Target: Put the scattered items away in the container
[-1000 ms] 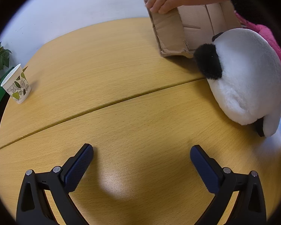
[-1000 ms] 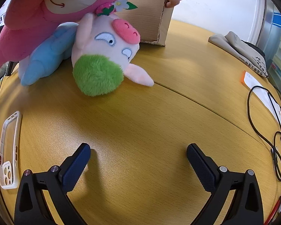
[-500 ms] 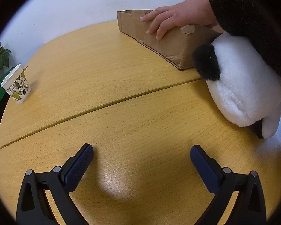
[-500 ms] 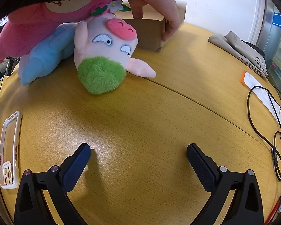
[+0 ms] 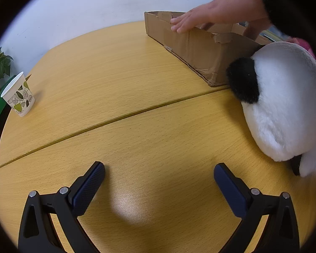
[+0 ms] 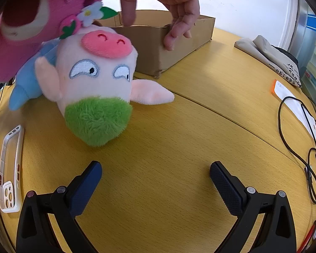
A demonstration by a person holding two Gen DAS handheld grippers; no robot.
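Cardboard, brown and shallow, the open box (image 5: 202, 48) sits at one o'clock on the yellow wooden table (image 5: 137, 97), a bare hand (image 5: 200, 19) resting on its rim. A white-and-black plush toy (image 5: 284, 105) lies against its near corner at three o'clock. From the right wrist, a pink pig plush with green fuzz (image 6: 99, 88) lies at eleven o'clock, touching the box. Both the left gripper (image 5: 159, 181) and right gripper (image 6: 155, 179) hover with fingers wide apart, holding nothing. A leaf-printed paper cup (image 5: 18, 97) stands at nine o'clock.
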